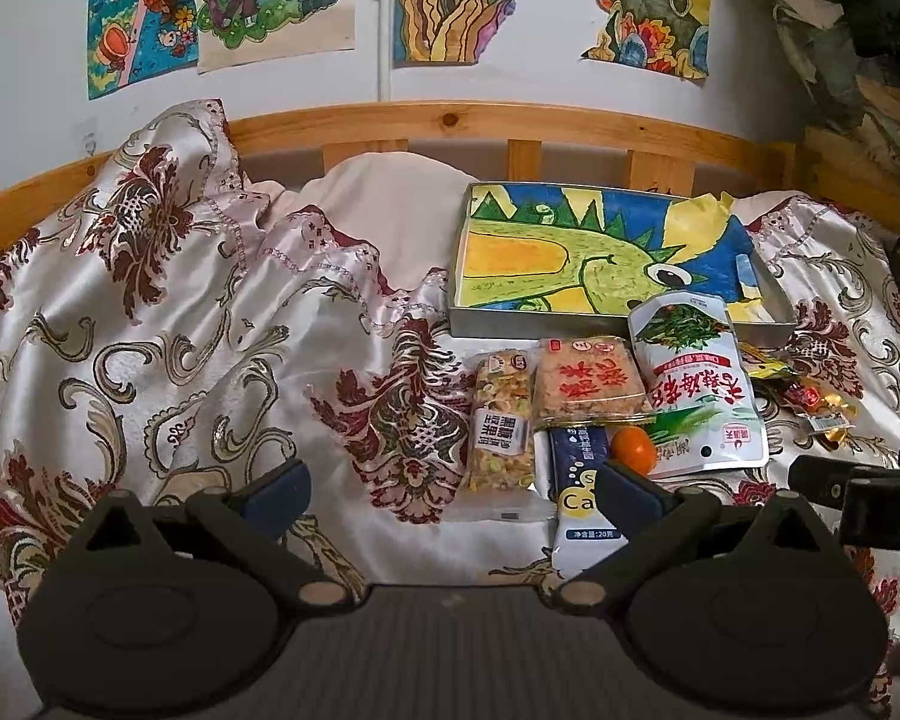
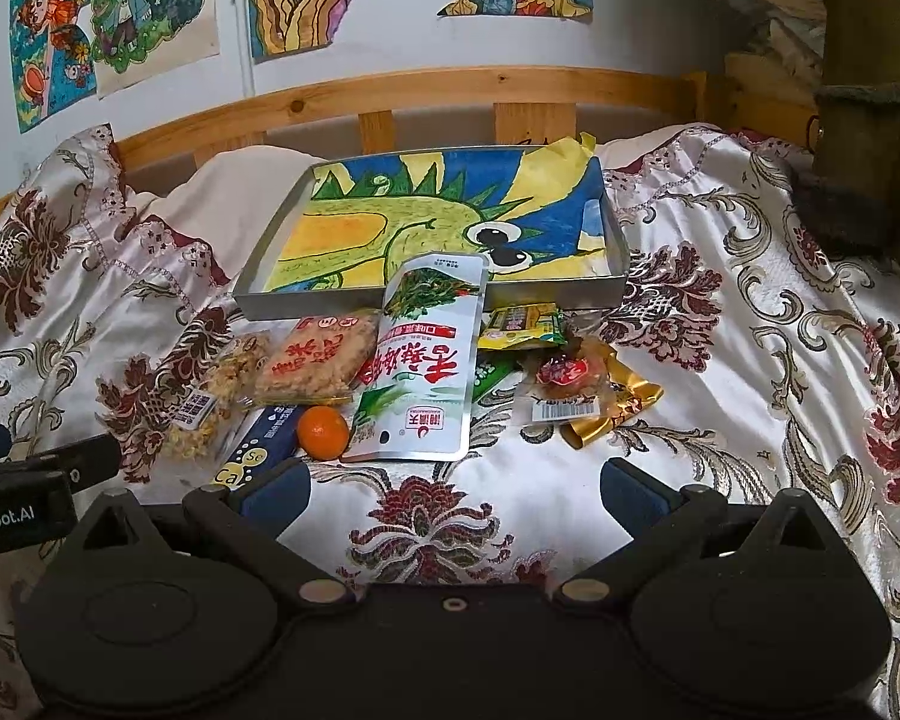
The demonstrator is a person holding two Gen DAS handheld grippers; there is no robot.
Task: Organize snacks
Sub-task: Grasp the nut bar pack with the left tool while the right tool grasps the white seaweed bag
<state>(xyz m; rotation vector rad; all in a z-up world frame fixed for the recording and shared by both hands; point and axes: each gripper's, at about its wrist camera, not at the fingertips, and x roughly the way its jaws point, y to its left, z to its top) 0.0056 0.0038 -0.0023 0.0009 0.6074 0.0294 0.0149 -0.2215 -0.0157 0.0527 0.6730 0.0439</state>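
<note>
A: I'm holding both grippers spread, left gripper (image 1: 453, 489), right gripper (image 2: 453, 489), each gripping nothing.

B: Snacks?

A: They're lying before the tray (image 2: 426, 306); blue packet (image 1: 579, 501) is showing "Ca", "20".

I see bare bedspread (image 2: 720, 420) right of the snack pile and left of the nut bar (image 1: 501, 420). The white pouch (image 2: 420, 372) overlaps the tray rim (image 2: 426, 305), partly blocking entry; the tray's drawing-lined floor is free.
</note>
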